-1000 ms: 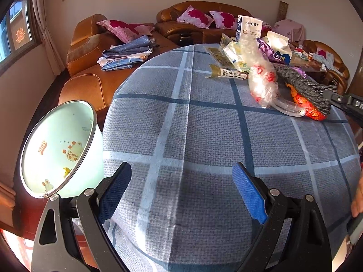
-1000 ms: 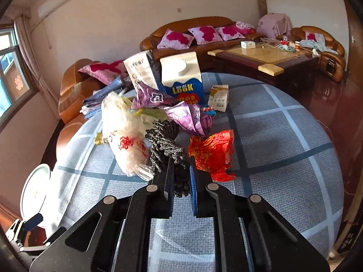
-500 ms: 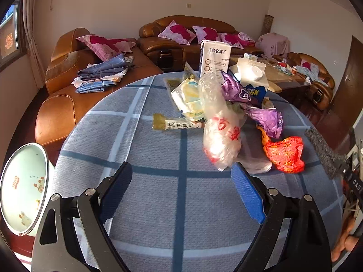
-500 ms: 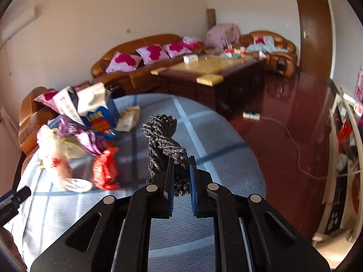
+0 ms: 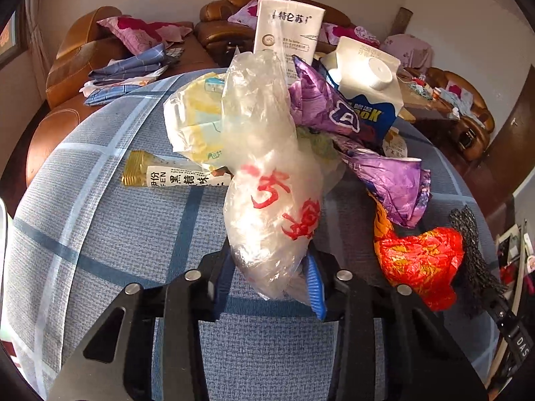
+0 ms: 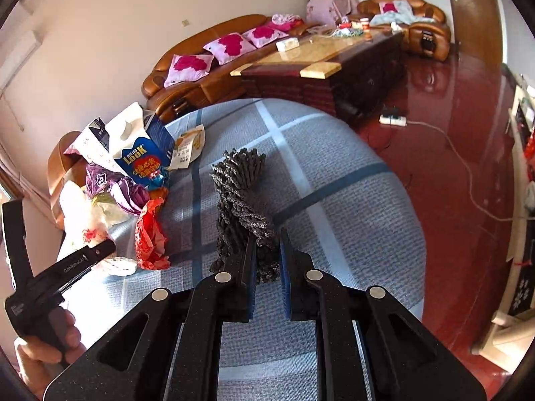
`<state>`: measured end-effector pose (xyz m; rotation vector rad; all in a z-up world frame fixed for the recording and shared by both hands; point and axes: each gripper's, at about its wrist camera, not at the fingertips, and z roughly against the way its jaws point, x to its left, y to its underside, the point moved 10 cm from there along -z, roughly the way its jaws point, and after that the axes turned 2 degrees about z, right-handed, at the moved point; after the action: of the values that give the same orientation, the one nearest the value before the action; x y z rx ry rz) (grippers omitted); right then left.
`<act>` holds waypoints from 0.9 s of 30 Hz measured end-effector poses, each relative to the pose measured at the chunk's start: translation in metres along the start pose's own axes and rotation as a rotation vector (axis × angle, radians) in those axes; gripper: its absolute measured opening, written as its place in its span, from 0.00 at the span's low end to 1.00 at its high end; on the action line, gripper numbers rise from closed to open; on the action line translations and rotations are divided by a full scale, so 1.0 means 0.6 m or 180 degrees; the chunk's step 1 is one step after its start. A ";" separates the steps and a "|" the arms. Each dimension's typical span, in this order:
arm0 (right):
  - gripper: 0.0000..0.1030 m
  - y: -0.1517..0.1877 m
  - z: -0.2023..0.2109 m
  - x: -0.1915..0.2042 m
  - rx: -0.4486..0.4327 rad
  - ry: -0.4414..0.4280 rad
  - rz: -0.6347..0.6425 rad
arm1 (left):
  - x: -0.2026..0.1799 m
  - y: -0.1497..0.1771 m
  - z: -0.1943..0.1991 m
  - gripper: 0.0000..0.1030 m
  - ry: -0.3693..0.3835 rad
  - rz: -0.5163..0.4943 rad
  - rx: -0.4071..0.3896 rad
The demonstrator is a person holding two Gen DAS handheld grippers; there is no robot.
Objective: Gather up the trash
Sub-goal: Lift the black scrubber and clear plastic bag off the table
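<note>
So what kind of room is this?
Most likely a home living room: brown leather sofas with pink cushions, a long wooden coffee table, and a cloth-covered round table piled with wrappers.

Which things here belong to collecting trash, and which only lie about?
Job:
- clear plastic bag with red print
- dark glittery twisted bundle
- red crinkled foil wrapper
- purple foil wrappers
- blue-and-white milk carton

Lying about:
- brown leather sofa
- pink cushions
- folded blue cloths

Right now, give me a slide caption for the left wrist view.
Left tool closing around a clear plastic bag with red print, beside piled wrappers on the checked tablecloth.
</note>
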<state>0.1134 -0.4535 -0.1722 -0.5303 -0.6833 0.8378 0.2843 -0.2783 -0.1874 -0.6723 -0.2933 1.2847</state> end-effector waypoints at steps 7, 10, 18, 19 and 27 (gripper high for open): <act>0.13 0.000 0.019 0.017 -0.0168 0.0068 0.0179 | 0.016 0.010 0.067 0.34 -0.0208 -0.0297 -0.0233; 0.13 0.008 0.042 0.031 -0.0328 0.0081 0.0213 | 0.030 0.020 0.104 0.34 -0.0329 -0.0425 -0.0324; 0.13 0.027 0.115 0.071 -0.0575 -0.0013 0.0206 | 0.095 0.051 0.189 0.34 -0.0436 -0.0420 -0.0461; 0.13 0.030 0.124 0.076 -0.0589 -0.0028 0.0229 | 0.104 0.055 0.198 0.34 -0.0457 -0.0411 -0.0473; 0.13 0.060 0.169 0.147 -0.0622 -0.0214 0.0463 | 0.183 0.098 0.252 0.34 -0.0564 -0.0227 -0.0467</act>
<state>0.0648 -0.3457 -0.0987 -0.7373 -0.8002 0.9334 0.1848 -0.1221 -0.1232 -0.6670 -0.5563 1.2647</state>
